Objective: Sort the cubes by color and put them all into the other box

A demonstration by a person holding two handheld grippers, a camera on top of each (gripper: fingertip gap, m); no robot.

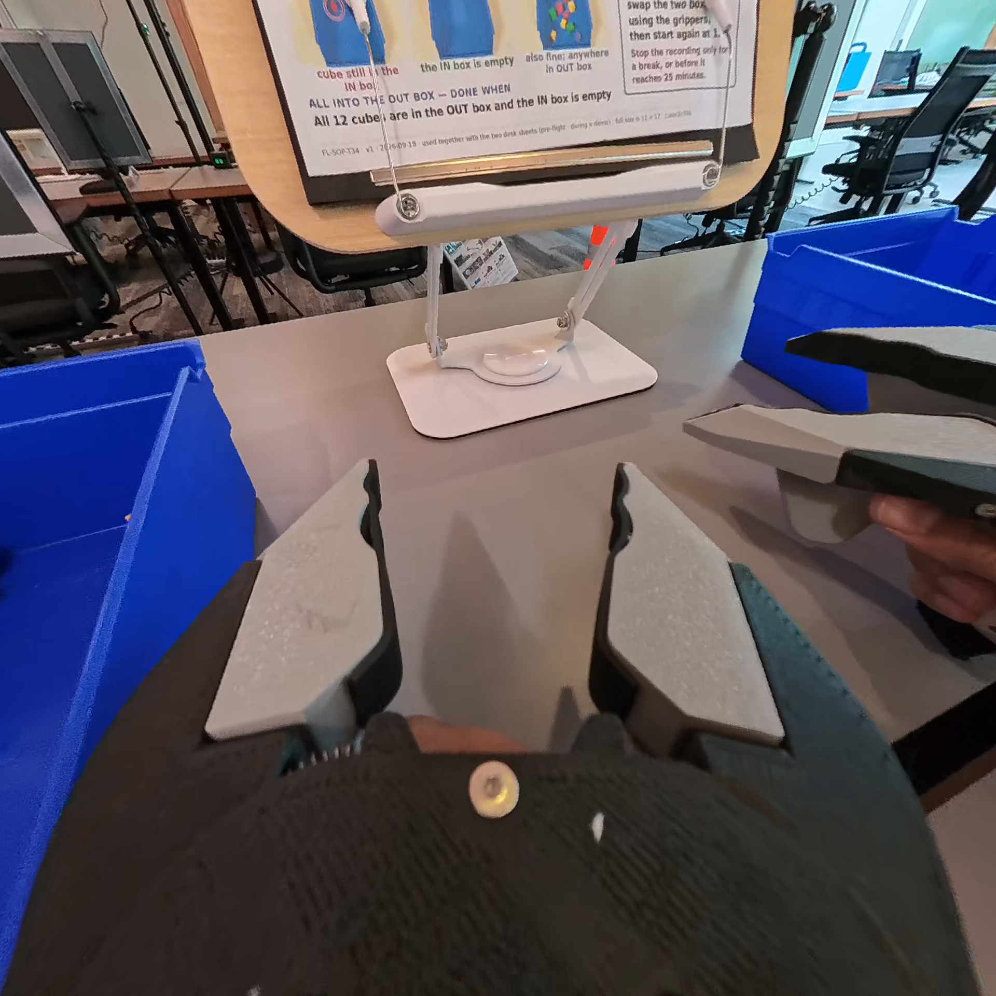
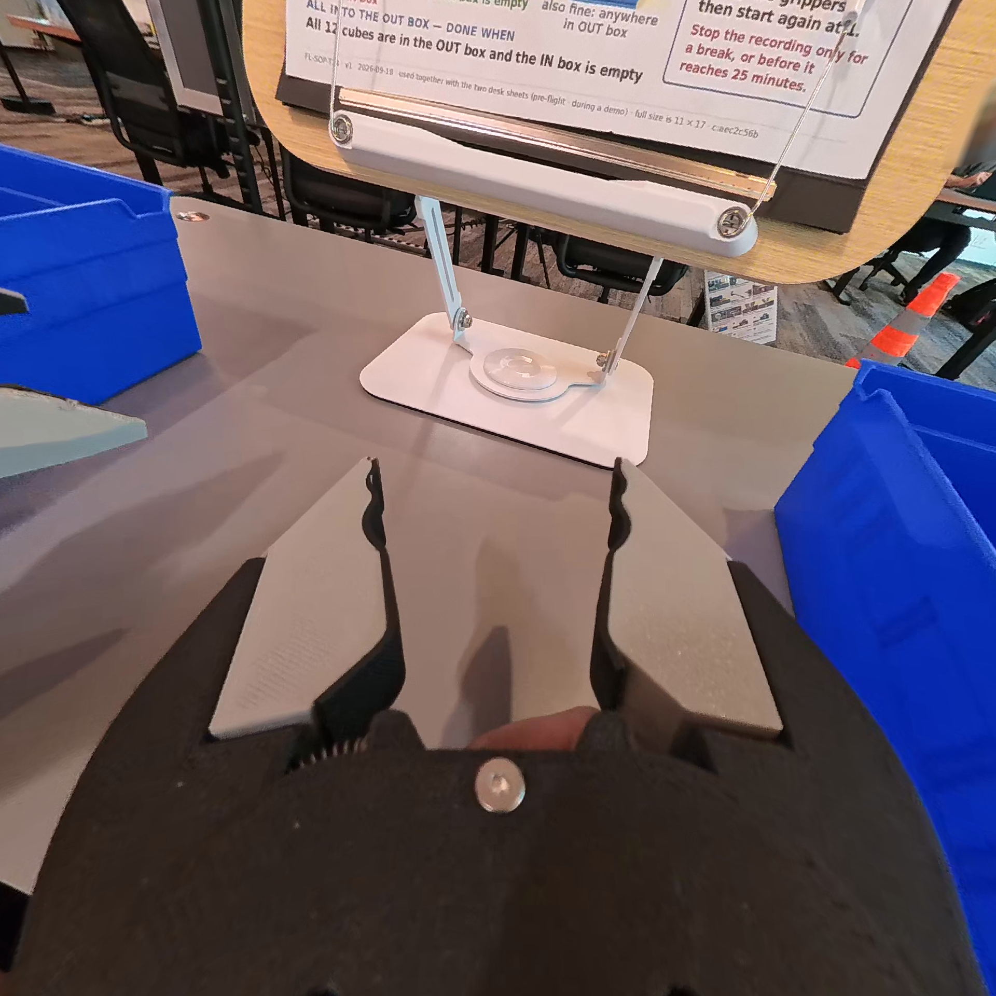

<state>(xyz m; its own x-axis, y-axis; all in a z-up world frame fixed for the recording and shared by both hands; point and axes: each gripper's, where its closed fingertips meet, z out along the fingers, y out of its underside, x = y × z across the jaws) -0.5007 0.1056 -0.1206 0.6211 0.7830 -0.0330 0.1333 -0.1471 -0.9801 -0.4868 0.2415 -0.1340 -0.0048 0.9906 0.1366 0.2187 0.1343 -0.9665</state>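
No cube shows in either view. My left gripper is open and empty above the grey table, between the two blue boxes. One blue box stands at its left, its visible inside bare; the other blue box stands at the far right. My right gripper is open and empty above the table. It also shows open at the right of the left wrist view, held by a hand. In the right wrist view the boxes stand at the left and at the right.
A white document stand with a printed sheet on a wooden board stands at the table's back middle, also in the right wrist view. A finger of the left gripper shows at the left edge. Office chairs, desks and an orange cone lie beyond.
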